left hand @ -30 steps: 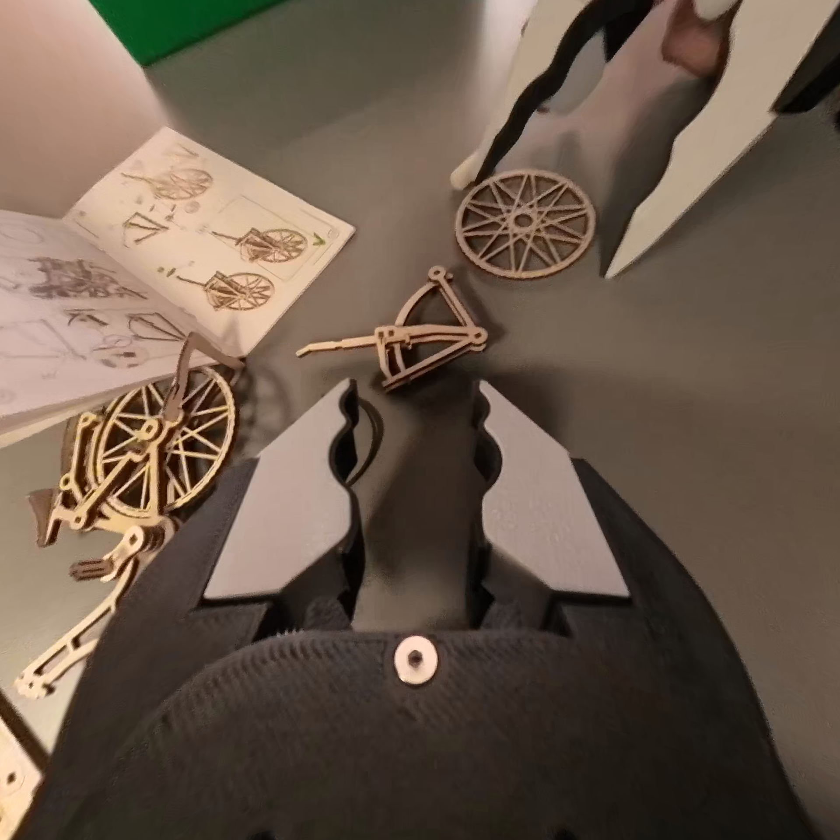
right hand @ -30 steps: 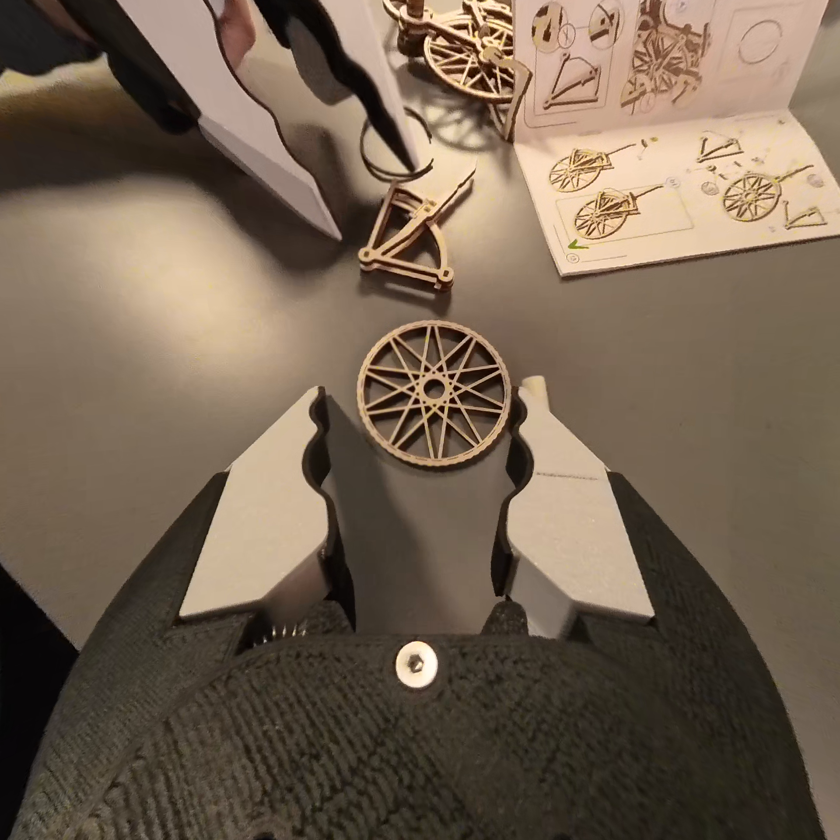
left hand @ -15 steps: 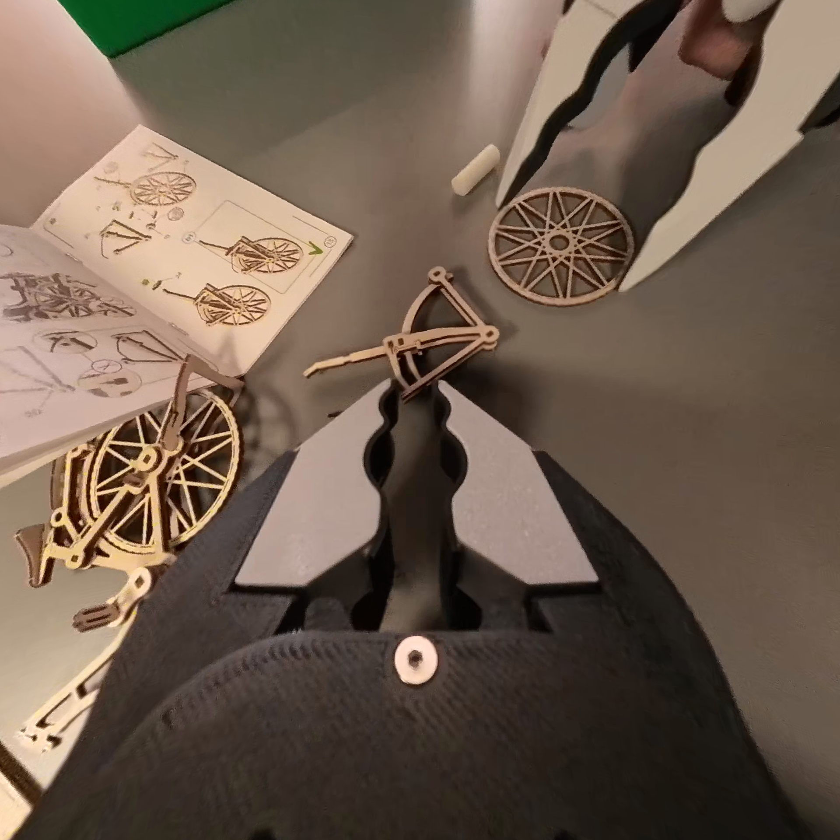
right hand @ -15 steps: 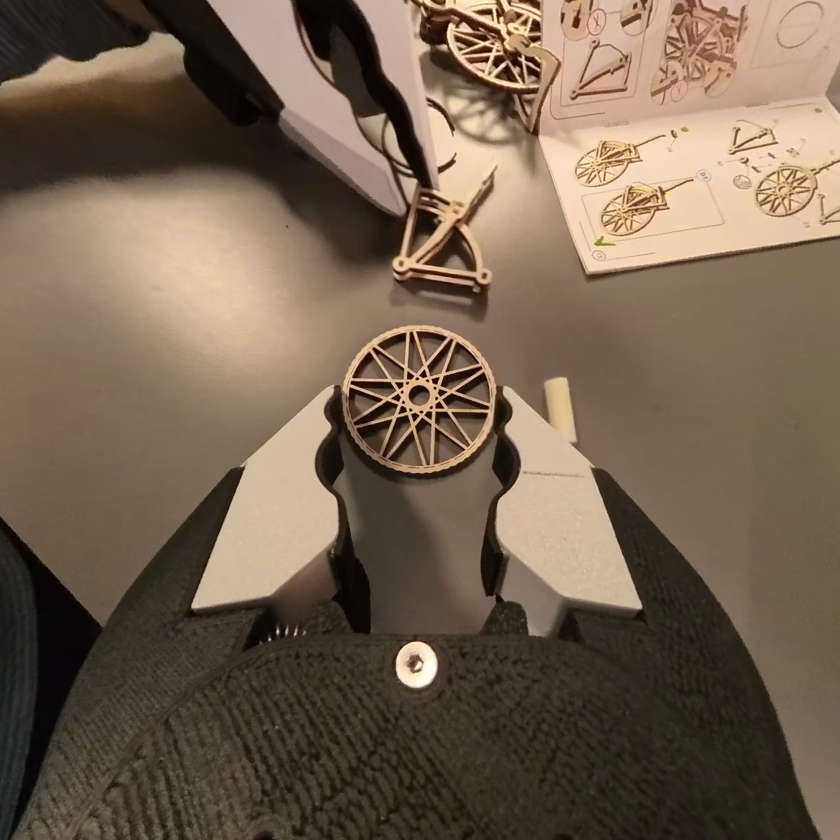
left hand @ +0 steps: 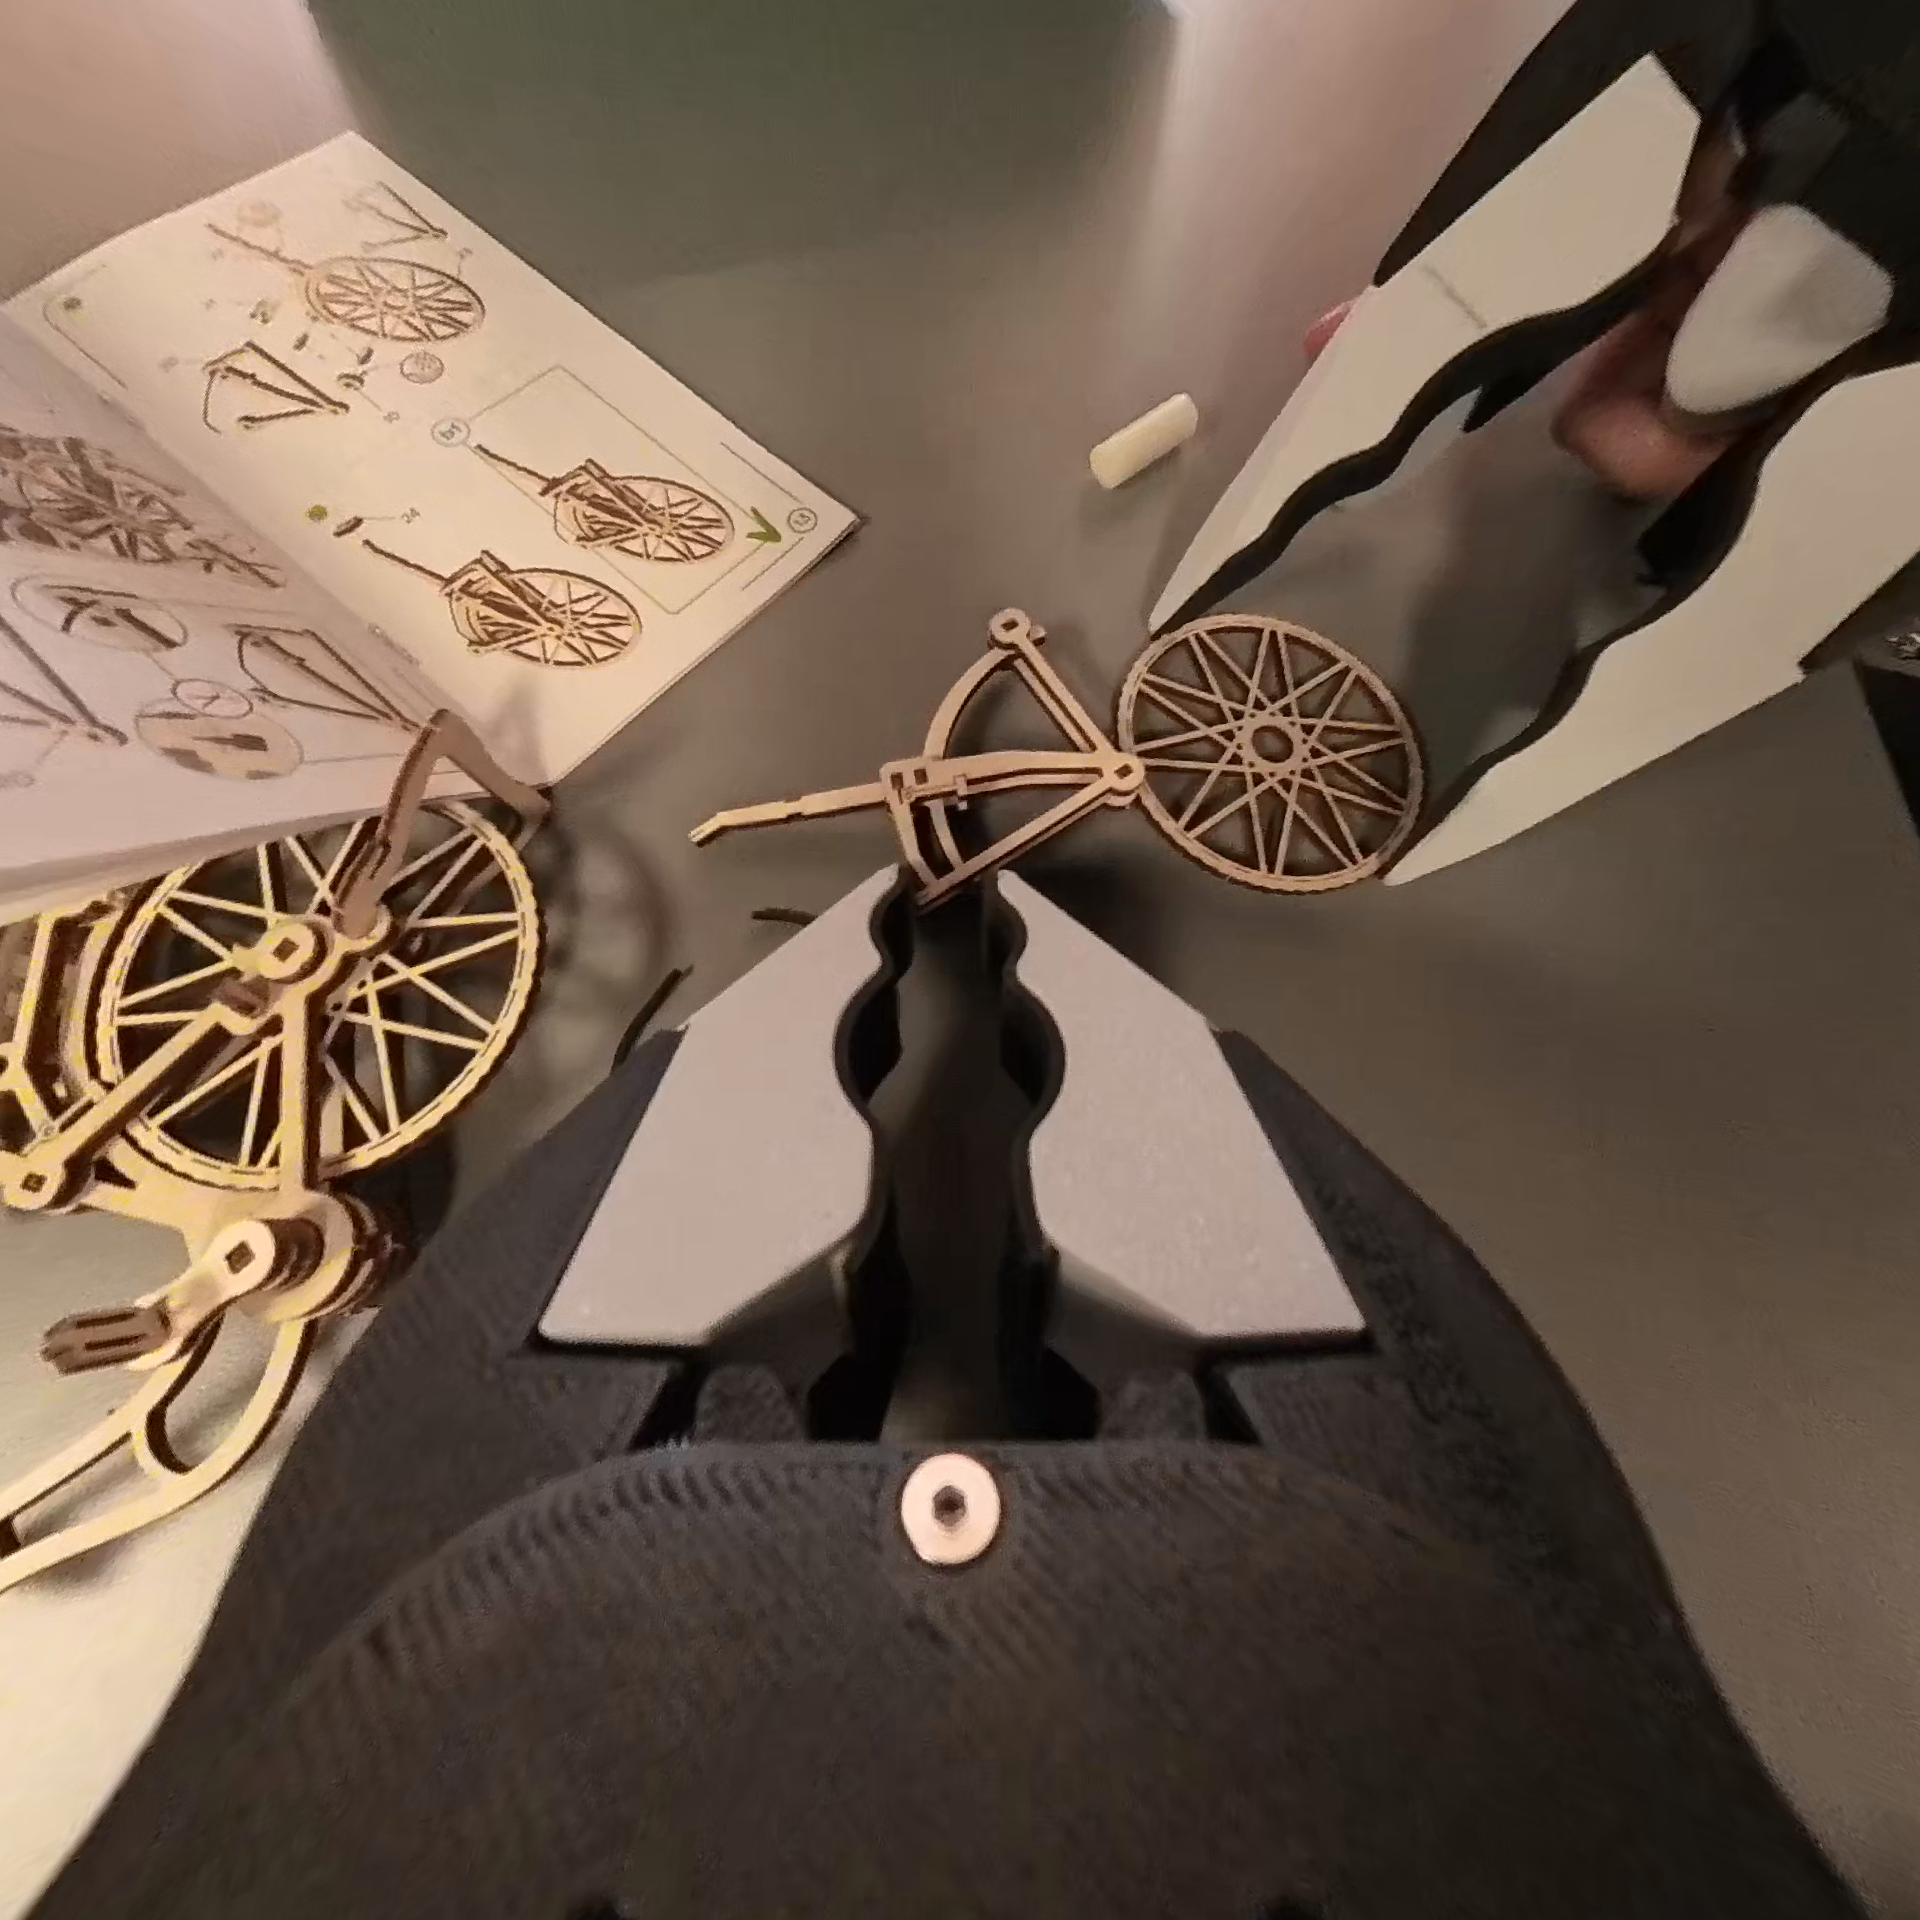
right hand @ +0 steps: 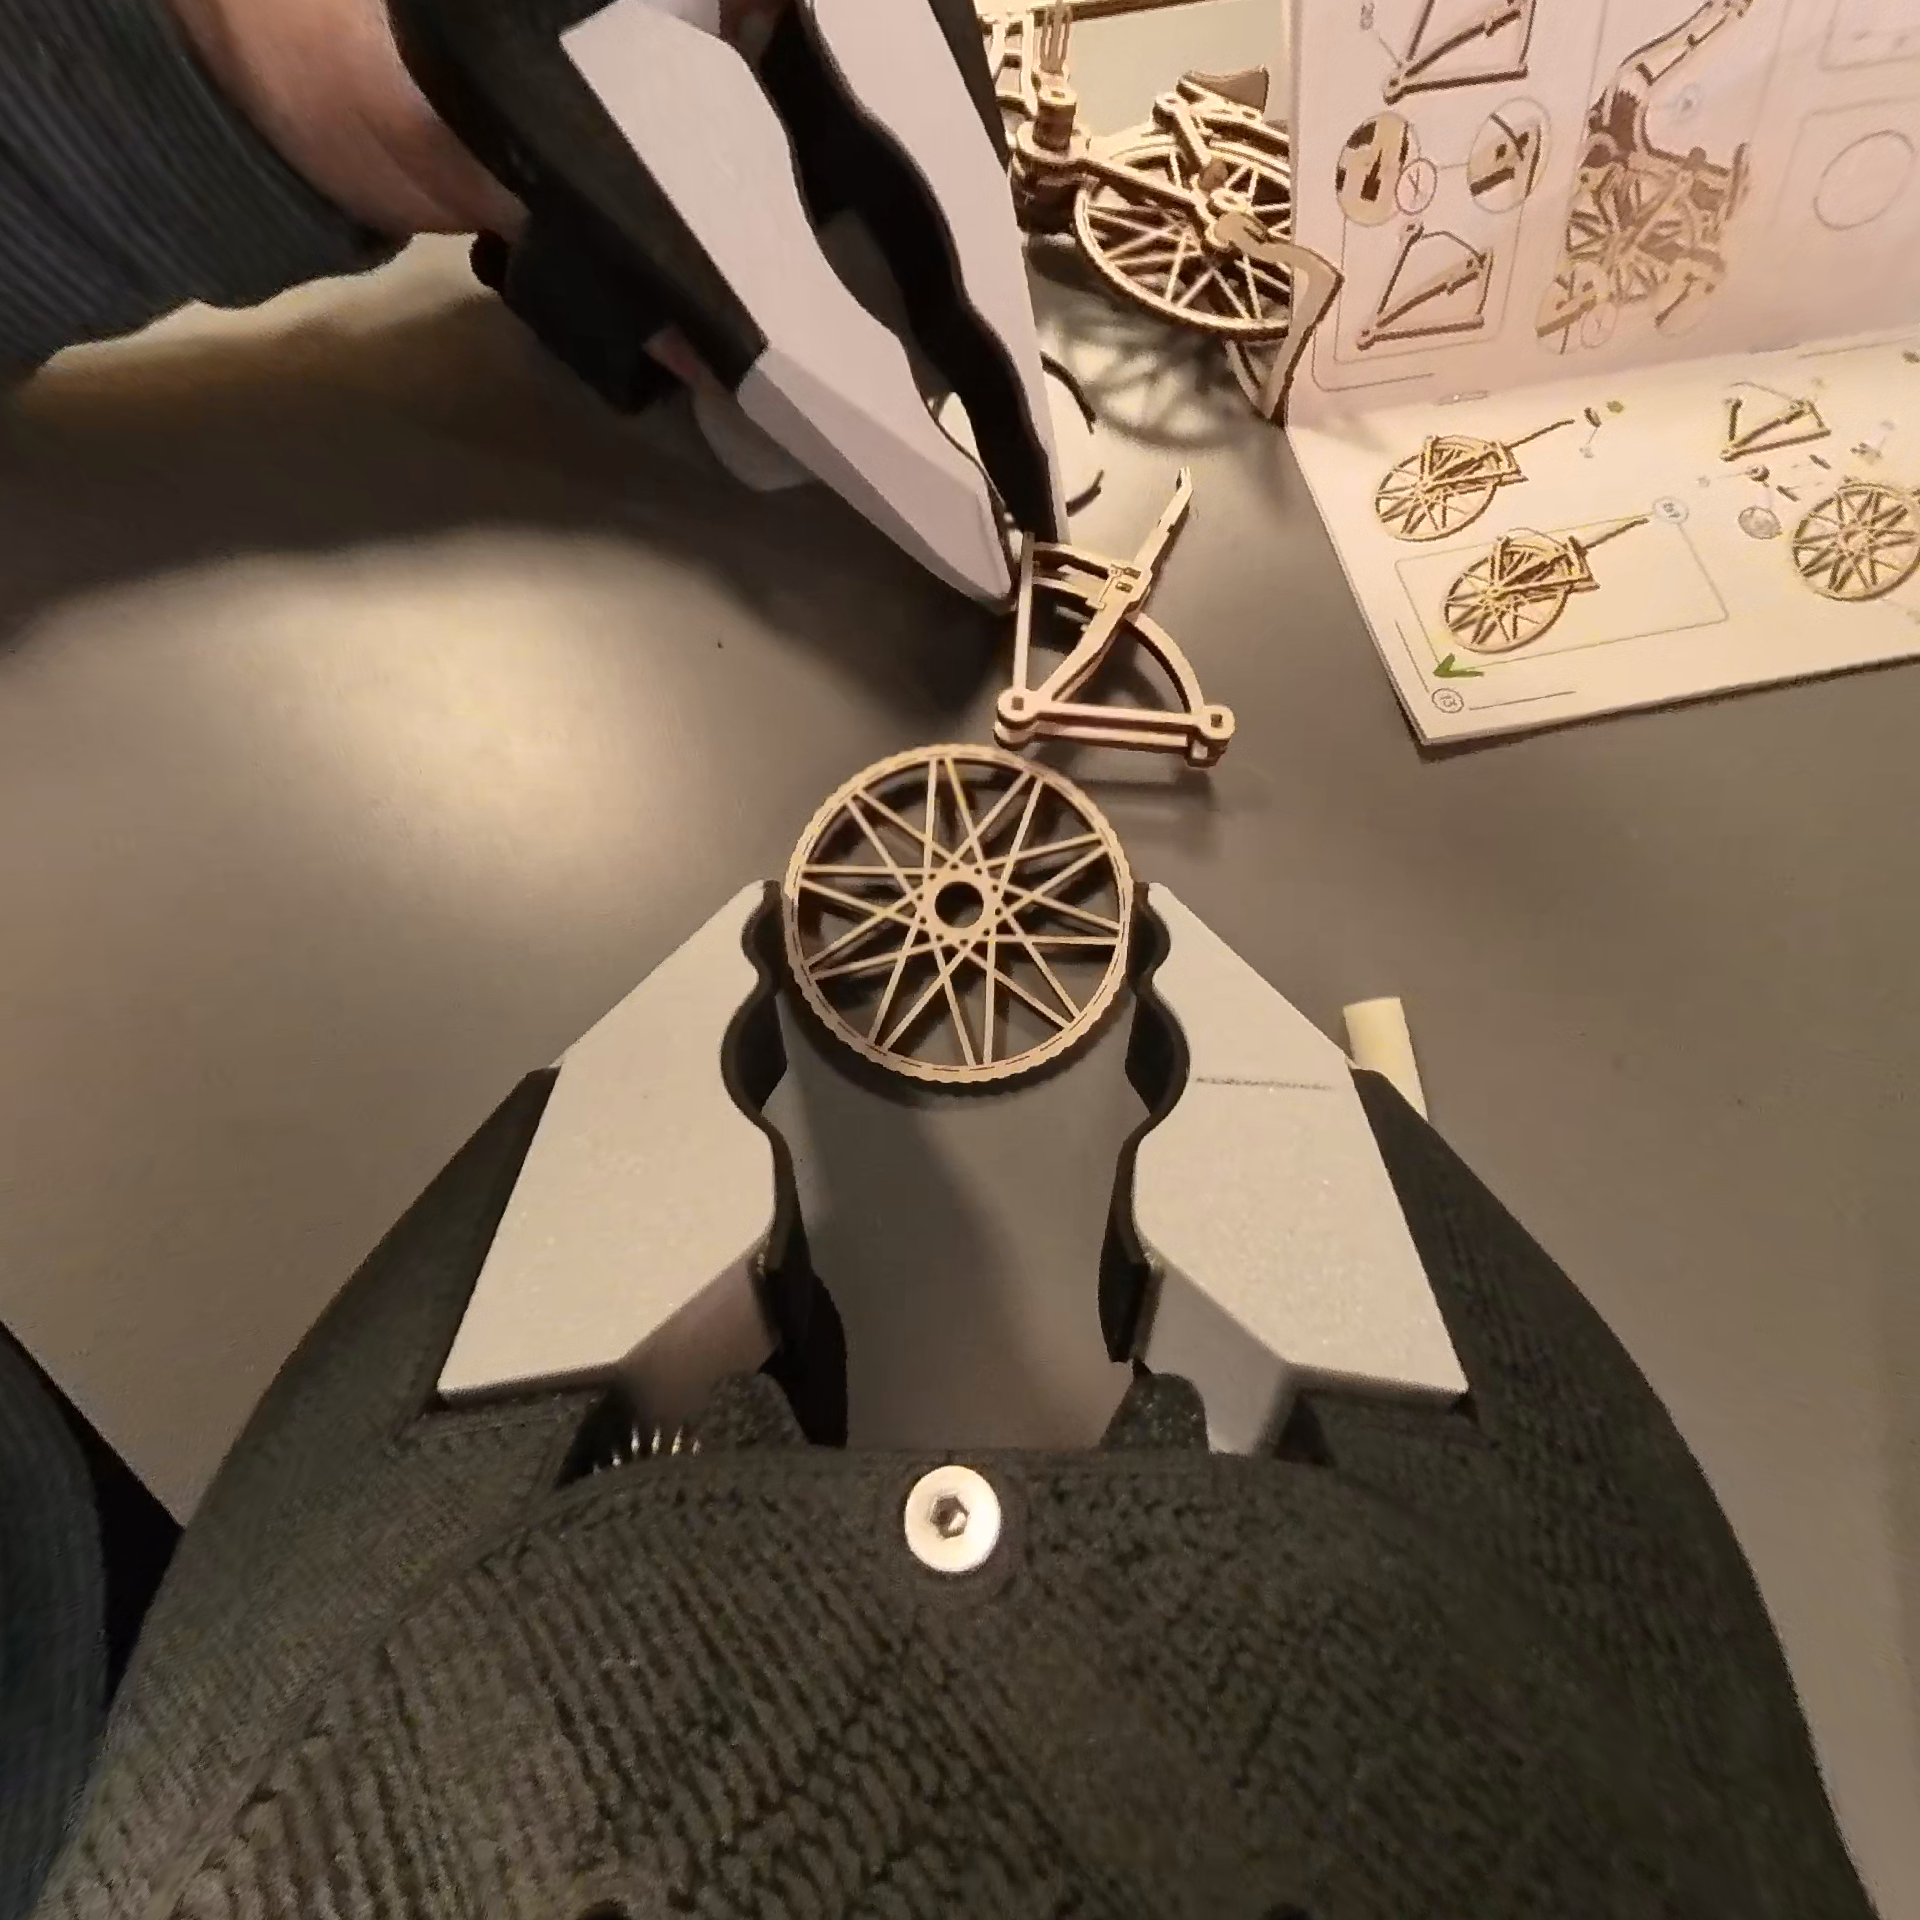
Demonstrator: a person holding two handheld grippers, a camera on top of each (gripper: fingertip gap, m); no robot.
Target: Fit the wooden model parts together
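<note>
The left gripper [left hand: 948, 896] is set low over the grey bench [left hand: 1558, 1143], its fingers drawn nearly together and pinching one corner of the wooden fork frame [left hand: 971, 748]. The frame is a small arc-and-strut piece; its thin stem is directed away from the wheel, toward the instruction booklet [left hand: 416, 436], and its far pivot corner is seen just beside, possibly touching, the rim of the spoked wheel [right hand: 958, 914].

The right gripper [right hand: 961, 904] is positioned with its fingers spread on either side of the wheel. Both fingertips appear to be at the rim, but whether clamping pressure is applied cannot be told. The wheel lies flat or nearly flat on the bench, hub hole upward.

The governing relation: the wheel lies directly ahead of the right fingers, and the frame lies beyond it along the same line, between the two grippers. The long axis of the frame runs roughly across that line. The frame is nearer to the left gripper, the wheel to the right.

It is judged that the wheel hub must be brought between the frame's two side plates, so alignment of hub and pivot is required.

A partly built wooden model [left hand: 281, 997] and a small white peg [left hand: 1143, 440] are left aside
</note>
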